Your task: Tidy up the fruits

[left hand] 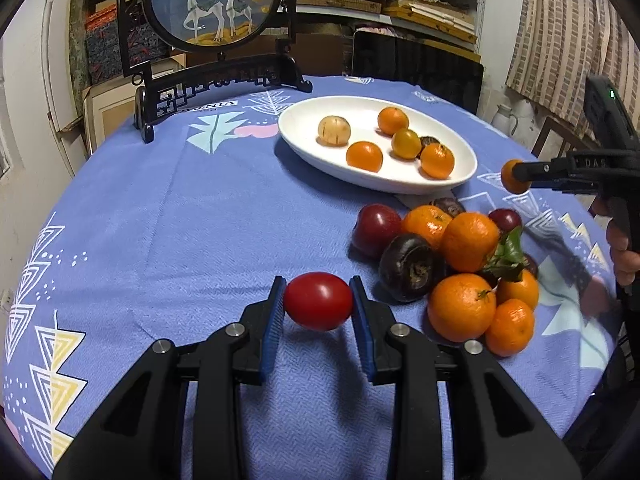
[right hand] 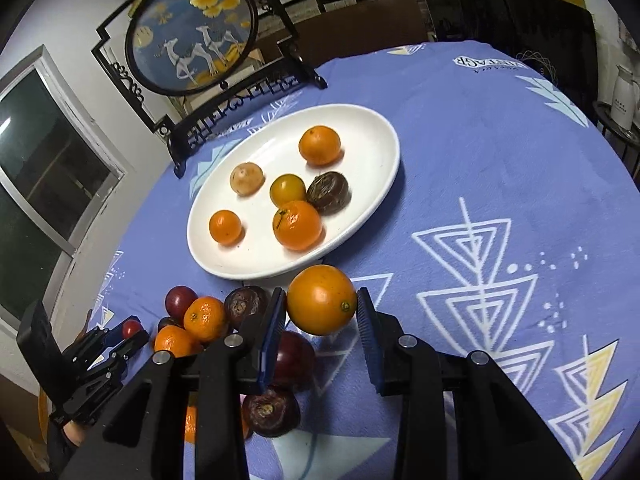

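- The left tool is pinching a red cherry tomato between its blue pads, and the fruit is hanging clear of the worktop, casting a shadow on the blue patterned cloth below.
- The right tool is gripping a small orange fruit between its pads, holding it in the air just in front of the near rim of the white plate.
- In the left wrist view, the right tool is appearing at the right edge with that orange fruit at its tip, beside the white plate.
- In the right wrist view, the left tool is showing at lower left, with the red tomato between its fingers.
- The plate is carrying six fruits: three orange ones, one yellowish, one pale speckled and one dark brown.
- A pile of loose fruit is lying on the worktop just beside the plate, mixing tangerines, dark red plums and dark purple-brown fruits; one tangerine is bearing green leaves.
- A decorative round deer screen on a black stand is standing upright at the far edge of the worktop, behind the plate.
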